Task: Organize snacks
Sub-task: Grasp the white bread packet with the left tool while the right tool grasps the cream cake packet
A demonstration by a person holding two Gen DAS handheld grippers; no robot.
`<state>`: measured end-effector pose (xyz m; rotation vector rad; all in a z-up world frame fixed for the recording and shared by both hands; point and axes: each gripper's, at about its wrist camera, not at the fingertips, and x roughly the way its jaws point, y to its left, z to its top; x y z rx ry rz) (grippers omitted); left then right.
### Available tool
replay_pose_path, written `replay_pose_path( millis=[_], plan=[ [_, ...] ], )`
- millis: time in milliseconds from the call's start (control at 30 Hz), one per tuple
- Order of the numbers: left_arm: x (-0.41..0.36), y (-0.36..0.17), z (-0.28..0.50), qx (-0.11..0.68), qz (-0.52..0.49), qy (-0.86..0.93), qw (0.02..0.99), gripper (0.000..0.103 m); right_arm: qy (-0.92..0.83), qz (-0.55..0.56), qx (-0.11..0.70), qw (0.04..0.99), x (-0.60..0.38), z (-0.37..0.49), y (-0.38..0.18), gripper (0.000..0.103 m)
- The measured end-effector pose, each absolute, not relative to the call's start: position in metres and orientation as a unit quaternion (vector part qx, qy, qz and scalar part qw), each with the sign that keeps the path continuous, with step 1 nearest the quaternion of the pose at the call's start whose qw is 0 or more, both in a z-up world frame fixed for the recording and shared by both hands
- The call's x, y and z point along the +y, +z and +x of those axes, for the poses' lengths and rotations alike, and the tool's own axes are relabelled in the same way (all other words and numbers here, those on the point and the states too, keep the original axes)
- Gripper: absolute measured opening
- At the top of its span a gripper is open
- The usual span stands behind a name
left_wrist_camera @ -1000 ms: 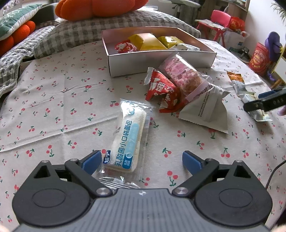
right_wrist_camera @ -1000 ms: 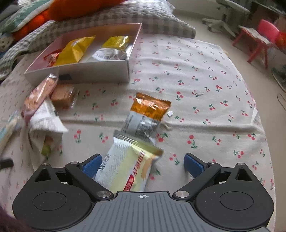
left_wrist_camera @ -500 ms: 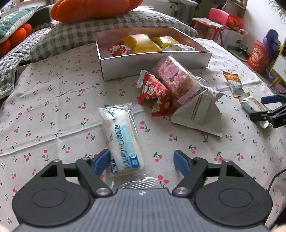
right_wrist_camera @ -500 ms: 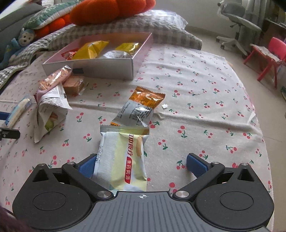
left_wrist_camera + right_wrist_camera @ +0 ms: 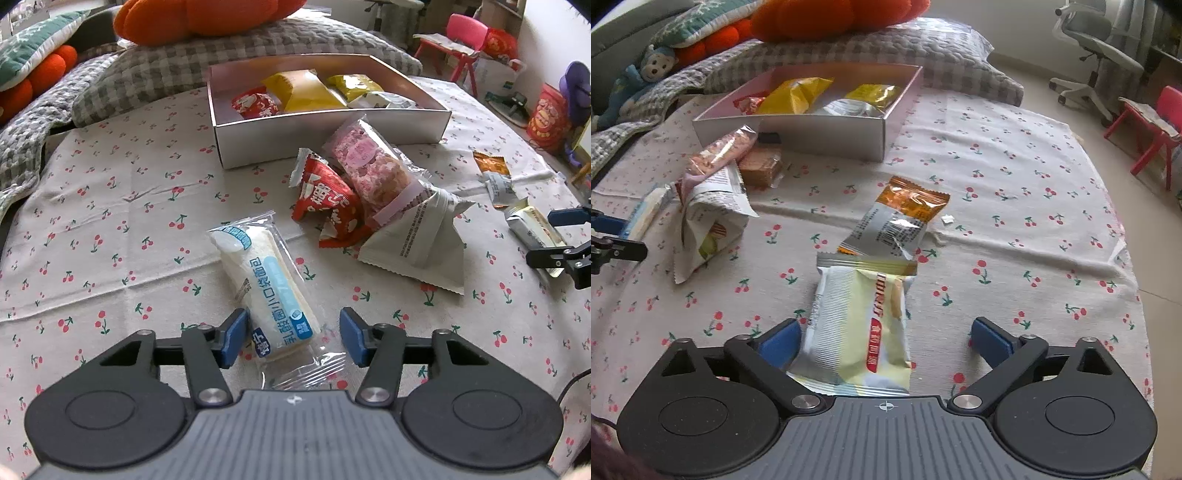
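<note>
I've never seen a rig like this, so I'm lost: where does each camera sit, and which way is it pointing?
Left wrist: sits on the left gripper, looking forward along its open fingers over a white bread packet toward the snack box.
Right wrist: sits on the right gripper, open around a pale yellow packet.
Shared: the same box and cherry-print cloth; each view also catches the other gripper at its edge.
</note>
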<state>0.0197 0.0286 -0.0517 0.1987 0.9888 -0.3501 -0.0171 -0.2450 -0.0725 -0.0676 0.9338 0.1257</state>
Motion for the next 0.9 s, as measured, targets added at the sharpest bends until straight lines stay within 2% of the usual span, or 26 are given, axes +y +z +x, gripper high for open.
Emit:
replay_pose_path(
  millis=[133,233,300,700,900],
  plan=[
    [0.029,-0.051,0.020,0.473,0.093,-0.168,0.860,0.044,0.076,-0.040,0.444,0.892,-0.239,-0.019,-0.069,0.081],
    [0.029,-0.050,0.019,0.472,0.093,-0.165,0.861,0.040,0.088,-0.043,0.438,0.894,-0.235,-0.021,-0.067,0.064],
    [0.029,-0.050,0.019,0.471,0.093,-0.161,0.862,0.038,0.094,-0.046,0.435,0.894,-0.231,-0.022,-0.065,0.049],
    [0.029,-0.041,0.019,0.450,0.093,-0.153,0.875,0.024,0.107,-0.044,0.428,0.897,-0.225,-0.022,-0.054,0.046],
    [0.031,-0.031,0.020,0.442,0.080,-0.154,0.880,0.014,0.111,-0.031,0.419,0.900,-0.226,-0.020,-0.045,0.046]
  ],
)
